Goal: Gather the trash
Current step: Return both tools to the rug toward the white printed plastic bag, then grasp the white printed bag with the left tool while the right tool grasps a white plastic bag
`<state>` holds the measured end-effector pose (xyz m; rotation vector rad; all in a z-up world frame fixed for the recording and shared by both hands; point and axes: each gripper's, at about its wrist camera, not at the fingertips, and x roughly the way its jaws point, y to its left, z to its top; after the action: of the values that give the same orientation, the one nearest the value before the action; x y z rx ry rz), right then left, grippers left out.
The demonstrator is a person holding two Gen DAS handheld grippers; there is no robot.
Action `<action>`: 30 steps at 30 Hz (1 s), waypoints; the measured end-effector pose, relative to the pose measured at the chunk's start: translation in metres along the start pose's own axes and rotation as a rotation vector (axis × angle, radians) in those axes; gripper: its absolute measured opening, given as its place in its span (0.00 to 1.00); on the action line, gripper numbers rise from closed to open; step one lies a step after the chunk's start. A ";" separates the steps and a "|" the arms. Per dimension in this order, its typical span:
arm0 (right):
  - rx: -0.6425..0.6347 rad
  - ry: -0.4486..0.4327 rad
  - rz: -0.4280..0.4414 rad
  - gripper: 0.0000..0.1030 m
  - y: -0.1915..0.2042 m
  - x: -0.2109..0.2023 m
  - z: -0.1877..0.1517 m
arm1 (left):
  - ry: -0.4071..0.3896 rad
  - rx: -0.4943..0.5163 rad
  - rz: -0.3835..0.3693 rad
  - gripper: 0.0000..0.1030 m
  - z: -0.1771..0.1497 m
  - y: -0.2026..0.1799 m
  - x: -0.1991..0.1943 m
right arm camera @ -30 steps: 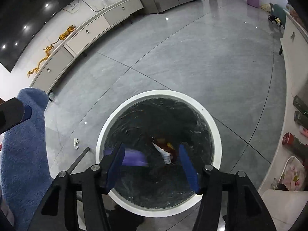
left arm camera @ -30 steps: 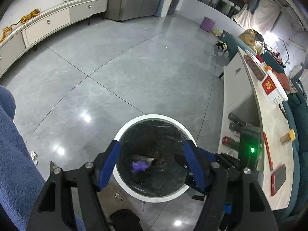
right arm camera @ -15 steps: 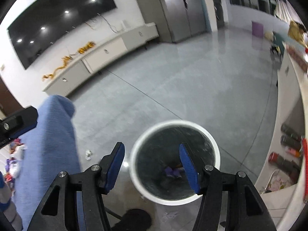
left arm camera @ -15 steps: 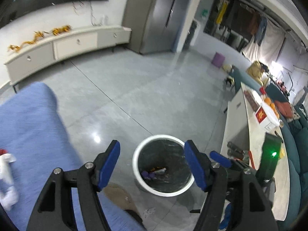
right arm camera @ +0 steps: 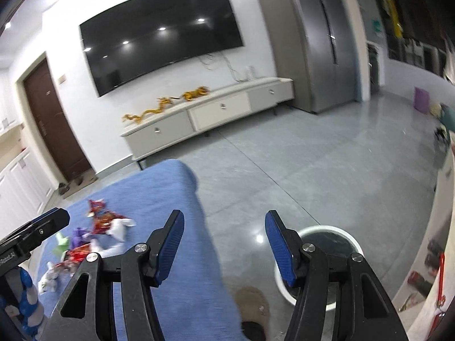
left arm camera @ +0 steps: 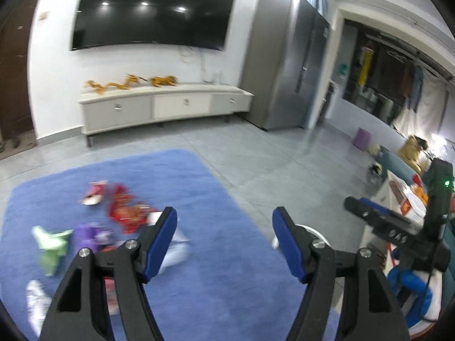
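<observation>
Several pieces of trash lie on a blue rug (left arm camera: pixel 216 255): red wrappers (left arm camera: pixel 128 213), a purple wrapper (left arm camera: pixel 88 234), a green one (left arm camera: pixel 49 245) and white paper (left arm camera: pixel 176 244). The same pile (right arm camera: pixel 99 227) shows at lower left in the right wrist view. The white bin (right arm camera: pixel 327 233) with a black liner stands on the floor right of the rug; only its rim (left arm camera: pixel 312 228) peeks out in the left wrist view. My left gripper (left arm camera: pixel 224 241) is open and empty above the rug. My right gripper (right arm camera: pixel 224 244) is open and empty, between rug and bin.
A low white TV cabinet (left arm camera: pixel 165 108) stands under a wall TV (left arm camera: pixel 153 11), with a tall grey fridge (left arm camera: pixel 287 62) beside it. A white counter (right arm camera: pixel 443 213) with clutter runs along the right. A brown slipper (right arm camera: pixel 253 304) lies by the bin. Grey tiled floor (right arm camera: pixel 312 164) lies beyond.
Both grippers have lifted away from over the bin and swung up and left toward the rug. The trash pile has come into view; the bin now sits low right.
</observation>
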<state>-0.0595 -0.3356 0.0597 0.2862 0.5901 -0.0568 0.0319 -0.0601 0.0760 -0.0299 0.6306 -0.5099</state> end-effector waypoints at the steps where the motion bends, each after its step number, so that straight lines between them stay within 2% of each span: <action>1: -0.011 -0.001 0.008 0.55 0.008 0.000 0.001 | -0.014 -0.015 0.021 0.70 -0.002 0.015 -0.011; 7: -0.082 0.003 0.051 0.55 0.055 0.003 0.003 | -0.064 -0.046 0.145 0.73 -0.034 0.087 -0.060; 14: -0.146 0.051 0.107 0.55 0.098 0.024 -0.008 | -0.002 -0.065 0.273 0.73 -0.095 0.163 -0.082; 18: -0.167 0.089 0.144 0.55 0.122 0.039 -0.018 | 0.053 -0.051 0.287 0.73 -0.119 0.184 -0.076; 28: -0.235 0.231 0.212 0.55 0.166 0.103 -0.044 | 0.147 -0.064 0.278 0.72 -0.142 0.210 -0.039; 30: -0.241 0.258 0.215 0.55 0.172 0.119 -0.048 | 0.156 -0.068 0.276 0.68 -0.145 0.213 -0.036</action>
<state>0.0359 -0.1538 -0.0017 0.1208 0.8112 0.2608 0.0199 0.1615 -0.0597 0.0323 0.7907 -0.2249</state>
